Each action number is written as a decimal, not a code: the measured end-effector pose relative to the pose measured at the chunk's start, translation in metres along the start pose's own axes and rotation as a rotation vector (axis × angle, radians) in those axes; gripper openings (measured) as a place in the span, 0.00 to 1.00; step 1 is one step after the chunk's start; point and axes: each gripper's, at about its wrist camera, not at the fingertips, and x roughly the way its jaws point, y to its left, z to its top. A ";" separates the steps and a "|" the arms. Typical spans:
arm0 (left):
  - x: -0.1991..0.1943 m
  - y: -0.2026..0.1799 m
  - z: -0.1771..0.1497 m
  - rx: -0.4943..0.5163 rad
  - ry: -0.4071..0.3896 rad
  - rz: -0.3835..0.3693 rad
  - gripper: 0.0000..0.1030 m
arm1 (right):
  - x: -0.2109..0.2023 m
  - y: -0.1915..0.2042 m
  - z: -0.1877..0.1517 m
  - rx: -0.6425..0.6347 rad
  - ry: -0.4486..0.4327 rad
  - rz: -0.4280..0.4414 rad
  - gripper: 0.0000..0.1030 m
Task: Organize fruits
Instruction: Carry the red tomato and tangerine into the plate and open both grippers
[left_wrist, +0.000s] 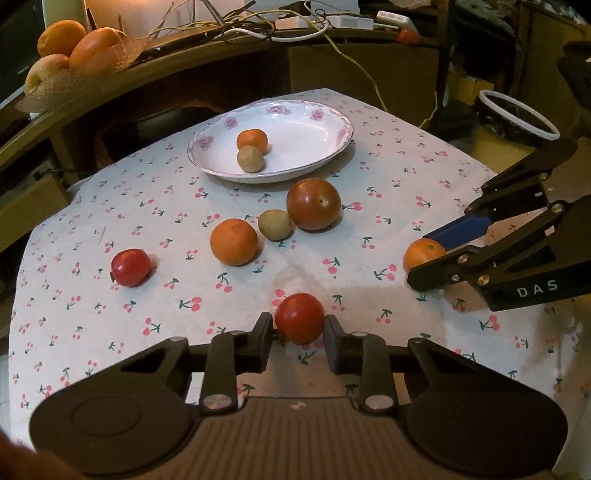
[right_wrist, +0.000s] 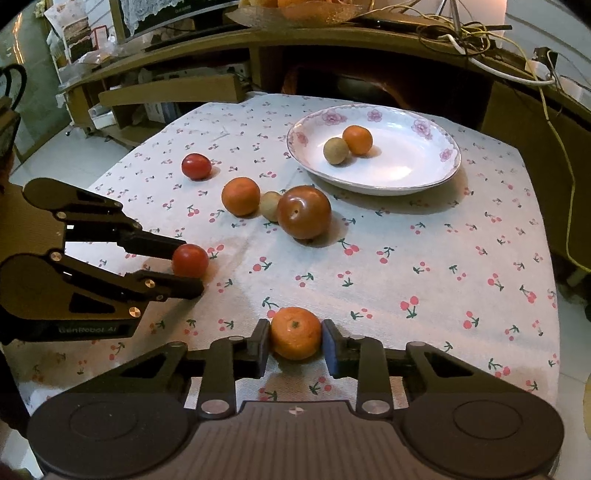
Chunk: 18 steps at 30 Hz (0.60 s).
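Left gripper (left_wrist: 299, 332) pinches my near red tomato (left_wrist: 300, 318) on the worktop (left_wrist: 424, 350); right gripper (right_wrist: 295, 345) pinches the orange (right_wrist: 295, 333). Next, I think, I lift both toward the far plate (left_wrist: 332, 155).

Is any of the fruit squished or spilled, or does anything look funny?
Nothing looks squished or spilled. The only untidy bit: just two fruits sit in the plate, while four more lie loose on the tablecloth. The left gripper holds a tomato, the right gripper an orange.
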 end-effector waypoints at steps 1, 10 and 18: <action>0.000 0.000 0.001 -0.003 0.001 0.000 0.33 | 0.000 0.000 0.000 0.001 0.002 -0.003 0.30; -0.002 0.003 0.024 -0.026 -0.045 0.014 0.33 | -0.010 -0.006 0.020 0.044 -0.059 -0.015 0.29; 0.000 0.012 0.062 -0.055 -0.109 0.043 0.33 | -0.011 -0.017 0.048 0.072 -0.121 -0.040 0.29</action>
